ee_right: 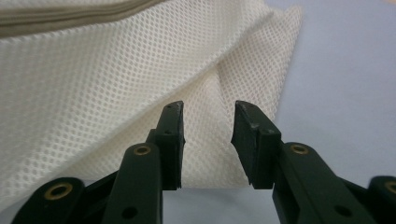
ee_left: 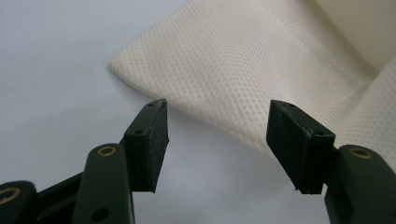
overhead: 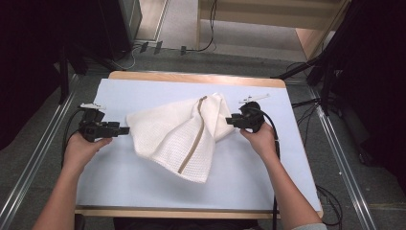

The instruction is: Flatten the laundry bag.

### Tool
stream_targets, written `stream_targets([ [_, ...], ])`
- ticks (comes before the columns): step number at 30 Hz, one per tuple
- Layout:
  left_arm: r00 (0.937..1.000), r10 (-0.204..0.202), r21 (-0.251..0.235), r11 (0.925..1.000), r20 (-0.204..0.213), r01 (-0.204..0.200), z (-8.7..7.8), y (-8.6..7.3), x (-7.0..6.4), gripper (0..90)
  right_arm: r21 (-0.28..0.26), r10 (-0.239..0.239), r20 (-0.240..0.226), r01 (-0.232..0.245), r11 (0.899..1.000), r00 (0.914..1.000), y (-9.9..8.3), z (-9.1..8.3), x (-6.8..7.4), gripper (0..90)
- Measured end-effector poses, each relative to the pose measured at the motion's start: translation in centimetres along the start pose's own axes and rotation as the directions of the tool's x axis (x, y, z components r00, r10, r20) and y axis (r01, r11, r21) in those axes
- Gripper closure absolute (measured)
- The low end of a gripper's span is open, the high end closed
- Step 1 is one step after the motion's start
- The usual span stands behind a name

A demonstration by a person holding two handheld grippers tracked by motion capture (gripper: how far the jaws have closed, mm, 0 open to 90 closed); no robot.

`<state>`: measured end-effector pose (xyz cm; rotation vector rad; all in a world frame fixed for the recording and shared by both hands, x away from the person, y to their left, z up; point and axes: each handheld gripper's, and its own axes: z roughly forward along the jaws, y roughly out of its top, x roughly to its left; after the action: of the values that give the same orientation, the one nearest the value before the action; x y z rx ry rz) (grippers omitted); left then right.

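Note:
A white mesh bag (overhead: 177, 134) with a tan zipper (overhead: 194, 139) lies crumpled in the middle of a light blue mat (overhead: 143, 182). My left gripper (overhead: 125, 130) sits at the bag's left corner, jaws wide apart just short of the mesh edge (ee_left: 243, 60), holding nothing; in its own view the left gripper (ee_left: 217, 130) hovers over bare mat. My right gripper (overhead: 230, 120) is at the bag's right side. Seen along its jaws, the right gripper (ee_right: 208, 135) is open, with a fold of the bag (ee_right: 93, 84) lying between and beyond the pads. The zipper (ee_right: 70, 18) runs across the top.
The mat covers a wooden table (overhead: 191, 76). Bare mat lies in front of the bag and to both sides. Black cables (overhead: 275, 143) trail from the grippers. Metal rails (overhead: 335, 153) run along the floor beside the table.

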<state>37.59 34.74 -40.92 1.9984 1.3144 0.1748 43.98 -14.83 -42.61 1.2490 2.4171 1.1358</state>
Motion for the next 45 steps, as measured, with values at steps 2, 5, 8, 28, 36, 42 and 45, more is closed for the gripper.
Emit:
stream_targets([
  [2, 0.9999, 0.016, -0.008, 0.9998, -0.001, -0.016, 0.7, 0.8, 0.2, 39.7, -0.013, -0.002, -0.003, 0.002, 1.0, 1.0, 0.1, -0.4, 0.4, 62.7],
  [5, 0.9993, 0.036, -0.009, 0.9993, -0.014, -0.036, 1.3, 1.5, 0.4, 39.4, -0.024, -0.003, -0.01, 0.003, 1.0, 0.9999, 0.1, -0.8, 0.8, 61.2],
  [8, 0.9987, 0.038, -0.013, 0.9992, -0.034, -0.039, 2.6, 2.3, 1.6, 39.3, -0.034, -0.002, -0.035, 0.001, 0.999, 0.9994, -0.1, -1.2, 1.9, 60.1],
  [28, 0.9985, 0.02, -0.001, 0.9998, -0.051, -0.02, 6.4, 2.6, 4.6, 37.7, -0.039, 0.008, -0.054, -0.01, 0.999, 0.9985, -0.5, 1.5, 4.6, 49.0],
  [36, 0.9989, 0.03, 0.021, 0.9994, -0.037, -0.029, 6.3, 2.2, 3.7, 60.0, 0.028, 0.038, -0.053, -0.037, 0.999, 0.9978, -1.1, 4.7, 4.8, 44.9],
  [42, 0.9997, 0.017, 0.048, 0.9987, -0.015, -0.017, 6.4, 2.0, 3.1, 80.0, 0.029, 0.009, -0.053, -0.007, 1.0, 0.9986, -1.3, 5.7, 5.6, 62.5],
  [45, 0.9999, 0.012, 0.058, 0.9982, 0.003, -0.013, 6.4, 2.0, 3.0, 85.1, 0.035, -0.008, -0.057, 0.01, 0.999, 0.9984, -1.2, 5.7, 5.8, 74.5],
])
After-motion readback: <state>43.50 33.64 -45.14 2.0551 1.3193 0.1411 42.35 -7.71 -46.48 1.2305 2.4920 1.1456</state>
